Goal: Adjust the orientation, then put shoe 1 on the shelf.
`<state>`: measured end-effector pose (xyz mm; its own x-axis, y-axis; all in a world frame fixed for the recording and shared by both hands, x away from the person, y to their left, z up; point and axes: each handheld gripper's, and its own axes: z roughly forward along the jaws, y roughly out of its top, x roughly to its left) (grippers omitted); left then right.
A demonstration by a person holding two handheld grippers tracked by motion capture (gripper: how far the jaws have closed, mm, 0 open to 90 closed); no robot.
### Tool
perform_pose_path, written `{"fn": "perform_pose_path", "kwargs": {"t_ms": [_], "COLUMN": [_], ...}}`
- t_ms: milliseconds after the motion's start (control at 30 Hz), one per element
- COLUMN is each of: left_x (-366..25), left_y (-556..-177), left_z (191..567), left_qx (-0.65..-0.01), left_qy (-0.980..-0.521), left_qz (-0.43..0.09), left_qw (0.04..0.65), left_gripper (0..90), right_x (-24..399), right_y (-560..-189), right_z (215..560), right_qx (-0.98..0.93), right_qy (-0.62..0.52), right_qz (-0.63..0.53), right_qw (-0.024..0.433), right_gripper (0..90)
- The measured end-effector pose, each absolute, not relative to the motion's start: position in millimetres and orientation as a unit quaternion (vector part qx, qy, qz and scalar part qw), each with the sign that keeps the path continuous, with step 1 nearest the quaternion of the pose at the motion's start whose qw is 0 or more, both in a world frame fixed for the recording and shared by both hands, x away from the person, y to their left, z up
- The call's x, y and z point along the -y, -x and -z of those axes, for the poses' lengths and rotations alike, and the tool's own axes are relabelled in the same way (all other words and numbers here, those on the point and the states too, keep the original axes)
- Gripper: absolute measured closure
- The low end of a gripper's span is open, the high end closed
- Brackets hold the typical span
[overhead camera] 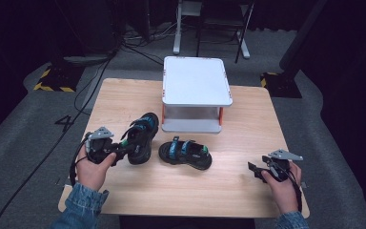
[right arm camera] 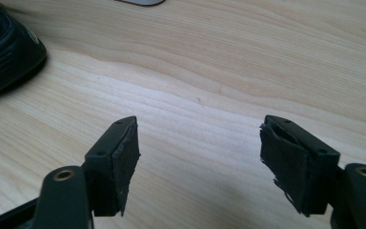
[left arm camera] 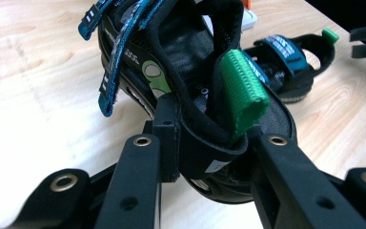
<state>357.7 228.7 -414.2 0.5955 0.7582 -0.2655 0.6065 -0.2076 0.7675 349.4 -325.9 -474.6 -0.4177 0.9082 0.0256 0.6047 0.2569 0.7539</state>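
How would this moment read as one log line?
left gripper: shut on sandal heel strap | right gripper: open, empty | second sandal: on table

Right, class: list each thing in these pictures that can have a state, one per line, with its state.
Left gripper: shut on the heel strap of the held sandal.
Right gripper: open, holding nothing, over bare table.
Held sandal: tilted, heel end gripped, blue straps hanging loose.
Second sandal: flat on the table, untouched.
White stand: top bare.
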Motion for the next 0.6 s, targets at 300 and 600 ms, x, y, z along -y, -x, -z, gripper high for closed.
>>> {"fn": "perform_pose_path", "kwargs": {"t_ms": [300, 600], "left_x": [-193.3, -165.6], "left_y": [-392.4, -418.9], "left_z": [406.5, 407.8], "left_qx": [-0.42, -0.406], "left_qy": [-0.782, -0.793], "left_qz": [-0.068, -0.059], "left_qw": [0.455, 0.451], "left_gripper": [71.5, 71.5], "right_x": [334.3, 336.6], "right_y": [-333.8, -326.6], "right_z": [470.3, 468.6], "right_qx": [-0.753, -0.748], "right_qy": [-0.507, -0.511], "right_qz": [-0.358, -0.361], "right_qw": [0.219, 0.219], "right_gripper": [29.6, 29.6]}}
